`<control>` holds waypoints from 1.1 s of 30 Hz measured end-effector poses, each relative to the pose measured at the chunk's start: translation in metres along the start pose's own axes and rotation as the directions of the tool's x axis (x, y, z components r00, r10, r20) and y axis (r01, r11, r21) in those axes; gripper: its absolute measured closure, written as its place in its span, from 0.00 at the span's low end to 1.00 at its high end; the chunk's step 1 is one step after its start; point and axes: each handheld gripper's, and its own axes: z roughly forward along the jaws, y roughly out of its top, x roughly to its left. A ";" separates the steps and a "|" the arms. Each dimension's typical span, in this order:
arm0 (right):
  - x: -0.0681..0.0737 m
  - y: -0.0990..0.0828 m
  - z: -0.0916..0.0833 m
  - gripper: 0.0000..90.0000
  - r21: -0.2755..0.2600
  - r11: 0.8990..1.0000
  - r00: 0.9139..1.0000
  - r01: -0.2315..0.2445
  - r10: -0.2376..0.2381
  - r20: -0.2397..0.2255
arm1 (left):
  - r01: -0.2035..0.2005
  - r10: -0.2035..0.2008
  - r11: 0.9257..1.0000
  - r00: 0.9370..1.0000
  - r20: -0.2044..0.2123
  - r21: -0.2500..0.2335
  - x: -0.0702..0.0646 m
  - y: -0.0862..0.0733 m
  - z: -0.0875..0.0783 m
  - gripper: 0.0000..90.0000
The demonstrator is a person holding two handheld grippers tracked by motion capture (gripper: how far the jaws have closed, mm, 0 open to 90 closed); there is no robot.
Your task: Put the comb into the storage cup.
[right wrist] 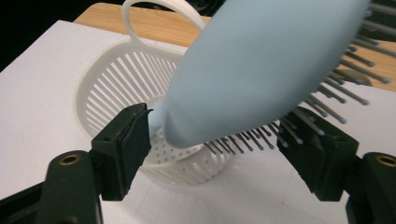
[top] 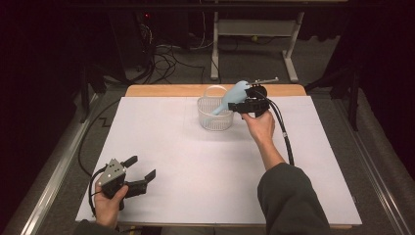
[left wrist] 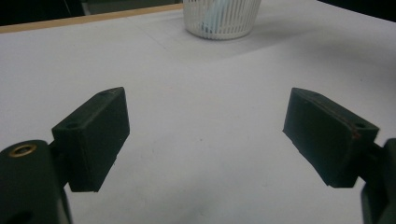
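A light blue hairbrush (top: 234, 92) stands tilted with its handle down inside a white slatted basket (top: 208, 120) at the far middle of the white board. My right gripper (top: 234, 105) is open around the brush head. In the right gripper view the brush (right wrist: 261, 70) lies between the wide-spread jaws of that gripper (right wrist: 215, 135). The left jaw sits at the brush's edge and the right jaw is among the bristles, above the basket (right wrist: 107, 79). My left gripper (top: 143, 167) rests low at the near left, open with nothing in it. The left gripper (left wrist: 205, 116) faces the distant basket (left wrist: 219, 23).
A white board (top: 195, 166) covers the wooden table, whose far edge (top: 161, 90) shows behind the basket. A black cable (top: 284, 137) trails from the right gripper over the board. Desk legs and loose cables stand on the floor beyond the table.
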 end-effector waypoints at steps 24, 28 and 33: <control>-0.009 -0.011 -0.029 0.30 -0.059 0.998 1.000 0.029 -0.029 0.006 | 0.010 -0.010 1.000 1.000 -0.009 -0.011 0.002 0.000 -0.003 0.17; -0.012 -0.013 -0.035 0.30 -0.068 0.997 1.000 0.031 -0.030 0.006 | 0.011 -0.011 1.000 1.000 -0.010 -0.012 0.002 0.000 -0.003 0.17; -0.014 -0.016 -0.038 0.30 -0.066 0.997 0.999 0.033 -0.033 0.004 | 0.012 -0.012 1.000 1.000 -0.011 -0.012 0.002 0.000 -0.003 0.17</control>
